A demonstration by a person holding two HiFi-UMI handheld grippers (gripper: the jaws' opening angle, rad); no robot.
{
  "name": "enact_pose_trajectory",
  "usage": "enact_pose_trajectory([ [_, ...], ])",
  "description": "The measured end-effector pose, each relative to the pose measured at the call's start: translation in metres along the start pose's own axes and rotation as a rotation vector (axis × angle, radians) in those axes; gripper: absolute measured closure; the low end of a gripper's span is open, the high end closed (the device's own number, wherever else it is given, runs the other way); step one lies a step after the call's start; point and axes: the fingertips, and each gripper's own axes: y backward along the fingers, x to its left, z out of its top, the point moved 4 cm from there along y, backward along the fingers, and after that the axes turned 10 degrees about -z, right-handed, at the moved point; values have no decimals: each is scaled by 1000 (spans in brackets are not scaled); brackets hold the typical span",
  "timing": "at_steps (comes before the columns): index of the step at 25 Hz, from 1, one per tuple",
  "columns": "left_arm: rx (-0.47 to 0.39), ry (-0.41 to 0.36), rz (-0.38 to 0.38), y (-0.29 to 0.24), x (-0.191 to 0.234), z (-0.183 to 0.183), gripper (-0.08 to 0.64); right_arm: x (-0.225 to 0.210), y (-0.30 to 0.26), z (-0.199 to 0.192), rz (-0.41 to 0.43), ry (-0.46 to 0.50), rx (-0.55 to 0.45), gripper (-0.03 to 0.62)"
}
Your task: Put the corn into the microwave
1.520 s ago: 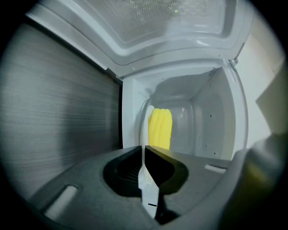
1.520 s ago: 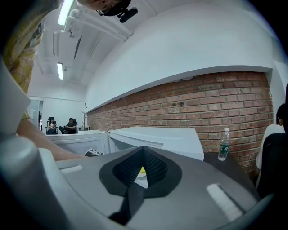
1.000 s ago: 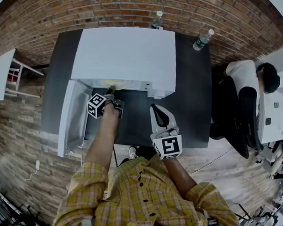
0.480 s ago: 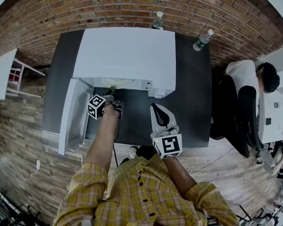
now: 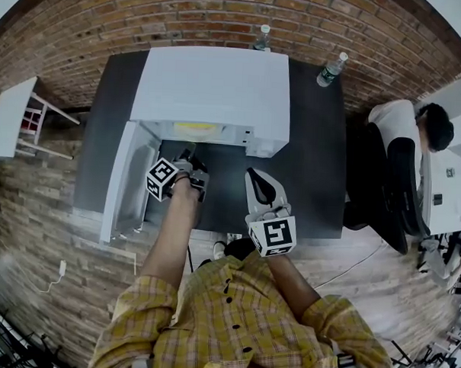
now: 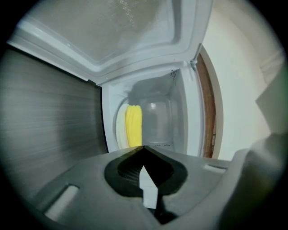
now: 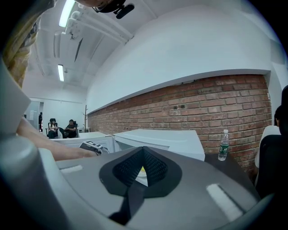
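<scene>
Left gripper: the jaws are seen pressed together with nothing between them; it is held just before the open mouth of the microwave and pointed into the cavity.
Right gripper: the jaws are likewise closed and empty; it is held over the table, to the right of the left gripper and apart from the microwave.
Corn: a yellow cob is seen lying inside the cavity on a pale plate, untouched by either gripper.
Door: it is swung wide open on the microwave's left.
Table: the white microwave is set on its dark top; two water bottles are stood at the far edge by the brick wall.
Right of the table: a person is seated in a chair.
</scene>
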Motion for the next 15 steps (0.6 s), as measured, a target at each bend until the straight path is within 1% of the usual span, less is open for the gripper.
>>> enact_pose_trajectory([
  [5, 27, -83, -76, 27, -36, -14, 560, 8, 12, 2, -2, -10, 8, 594],
  [7, 36, -130, -104, 39, -51, -20, 561, 10, 16, 4, -2, -18, 8, 592],
  [11, 65, -252, -154, 65, -78, -31, 561, 18, 26, 7, 4, -48, 3, 592],
  [15, 101, -415, -195, 89, -106, -43, 561, 26, 38, 11, 10, -58, -5, 592],
])
